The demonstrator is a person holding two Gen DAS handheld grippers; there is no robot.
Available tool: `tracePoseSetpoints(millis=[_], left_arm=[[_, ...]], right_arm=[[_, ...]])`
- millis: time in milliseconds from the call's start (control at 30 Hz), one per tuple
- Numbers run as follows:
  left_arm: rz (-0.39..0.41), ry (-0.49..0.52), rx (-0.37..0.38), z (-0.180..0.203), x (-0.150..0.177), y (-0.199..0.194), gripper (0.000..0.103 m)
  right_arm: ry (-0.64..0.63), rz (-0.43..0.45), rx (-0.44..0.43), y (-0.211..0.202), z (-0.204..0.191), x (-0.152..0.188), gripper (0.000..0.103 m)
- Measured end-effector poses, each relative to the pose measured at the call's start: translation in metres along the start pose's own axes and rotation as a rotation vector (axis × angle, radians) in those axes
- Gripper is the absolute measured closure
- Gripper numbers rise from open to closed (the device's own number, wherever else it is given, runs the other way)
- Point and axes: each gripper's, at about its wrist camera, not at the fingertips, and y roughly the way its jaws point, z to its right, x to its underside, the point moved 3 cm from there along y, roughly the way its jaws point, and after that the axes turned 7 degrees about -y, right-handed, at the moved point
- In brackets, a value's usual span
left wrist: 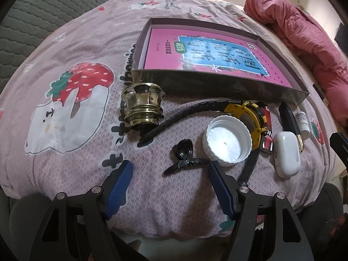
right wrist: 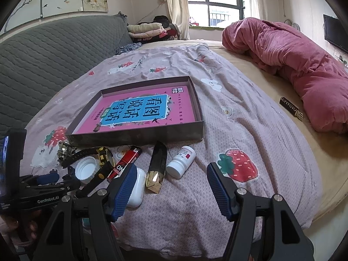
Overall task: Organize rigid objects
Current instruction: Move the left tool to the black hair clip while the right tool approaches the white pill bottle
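A shallow grey box [left wrist: 217, 84] holds a pink book [left wrist: 195, 50] on the bed. In front of it lie a gold crown-shaped cap [left wrist: 142, 106], a black-and-yellow watch [left wrist: 245, 117], a white lid [left wrist: 227, 143], a black hair clip [left wrist: 182, 157], a red lighter [left wrist: 267, 130], a white earbud case [left wrist: 287, 154], a black-and-gold tube [left wrist: 290, 119] and a white pill bottle [left wrist: 303, 122]. My left gripper [left wrist: 169, 164] is open, its fingertips on either side of the clip's near end. My right gripper [right wrist: 171, 168] is open and holds nothing, just short of the tube [right wrist: 157, 167] and pill bottle [right wrist: 181, 161].
A rumpled pink quilt [right wrist: 293, 65] lies at the far right of the bed. A grey padded headboard [right wrist: 54, 54] runs along the left. A small dark badge [right wrist: 291, 108] sits on the tan sheet. The bed's edge drops off just below both grippers.
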Motion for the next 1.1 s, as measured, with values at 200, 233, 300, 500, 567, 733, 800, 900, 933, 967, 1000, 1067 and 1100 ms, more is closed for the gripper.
tracePoseSetpoints(millis=[200, 233, 300, 500, 567, 733, 800, 900, 933, 967, 1000, 1067, 1100], left_arm=[[0.003, -0.009, 0.011, -0.001, -0.004, 0.004, 0.037], [0.006, -0.007, 0.011, 0.000, -0.005, 0.004, 0.039], [0.010, -0.003, 0.015, 0.001, -0.008, 0.006, 0.044], [0.017, -0.001, 0.043, 0.005, -0.011, 0.008, 0.063], [0.017, -0.004, 0.049, 0.005, -0.012, 0.009, 0.065], [0.018, -0.025, 0.078, 0.001, -0.015, 0.010, 0.069], [0.019, -0.043, 0.100, -0.002, -0.017, 0.010, 0.069], [0.018, -0.059, 0.125, -0.007, -0.017, 0.010, 0.070], [0.019, -0.060, 0.130, -0.008, -0.017, 0.010, 0.070], [0.020, -0.060, 0.132, -0.007, -0.017, 0.009, 0.070], [0.021, -0.059, 0.135, -0.008, -0.016, 0.009, 0.070], [0.023, -0.059, 0.141, -0.008, -0.016, 0.008, 0.070], [0.023, -0.060, 0.144, -0.008, -0.015, 0.007, 0.070]], right_arm=[[0.015, -0.008, 0.003, 0.006, 0.006, 0.000, 0.037], [0.022, -0.010, 0.002, 0.008, 0.009, 0.000, 0.037], [0.037, -0.023, 0.008, 0.014, 0.016, 0.000, 0.037], [0.081, -0.052, 0.019, 0.029, 0.031, 0.001, 0.037], [0.071, -0.055, 0.020, 0.032, 0.029, -0.001, 0.037], [0.074, -0.112, -0.011, 0.047, 0.017, -0.003, 0.037], [0.086, -0.150, -0.016, 0.056, 0.015, -0.003, 0.037], [0.123, -0.183, -0.019, 0.064, 0.018, -0.002, 0.041], [0.144, -0.194, -0.019, 0.067, 0.021, -0.001, 0.043], [0.162, -0.195, -0.024, 0.069, 0.023, -0.001, 0.047], [0.183, -0.196, -0.027, 0.071, 0.027, -0.001, 0.048], [0.200, -0.196, -0.029, 0.073, 0.031, -0.001, 0.052], [0.203, -0.198, -0.029, 0.075, 0.032, -0.002, 0.054]])
